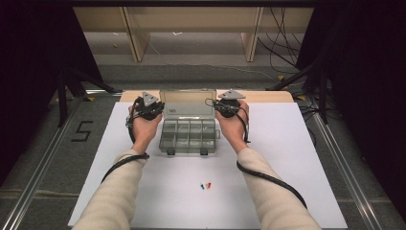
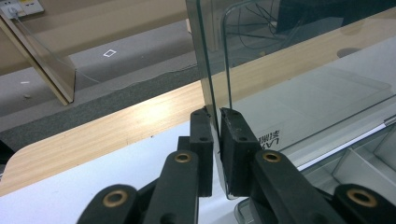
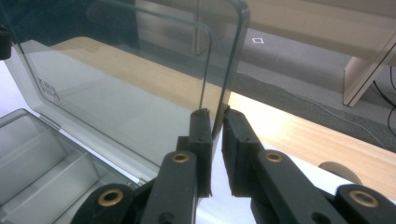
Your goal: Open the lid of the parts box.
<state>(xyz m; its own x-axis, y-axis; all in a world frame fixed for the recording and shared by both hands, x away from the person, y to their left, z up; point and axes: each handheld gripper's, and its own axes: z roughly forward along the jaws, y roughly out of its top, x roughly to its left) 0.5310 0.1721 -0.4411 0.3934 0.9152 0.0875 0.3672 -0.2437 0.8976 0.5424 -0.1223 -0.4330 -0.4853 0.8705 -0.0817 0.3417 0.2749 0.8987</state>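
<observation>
- A clear grey plastic compartment box point(image 1: 188, 135) is sitting at the centre of the white table sheet point(image 1: 287, 158), its transparent hinged lid point(image 1: 187, 103) standing upright at its 12 o'clock edge.
- The left gripper point(image 2: 216, 122) is pinching the lid's side edge at the box's 10 o'clock, jaws closed tight on the thin plastic.
- The right gripper point(image 3: 215, 122) is clamping the lid's opposite edge at 2 o'clock.
- Small blue and red pieces point(image 1: 206, 185) are lying at 6 o'clock, well apart from the box.

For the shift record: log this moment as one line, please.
left claw: shut on lid | right claw: shut on lid | lid: raised upright | organizer box: open | pieces: on table
</observation>
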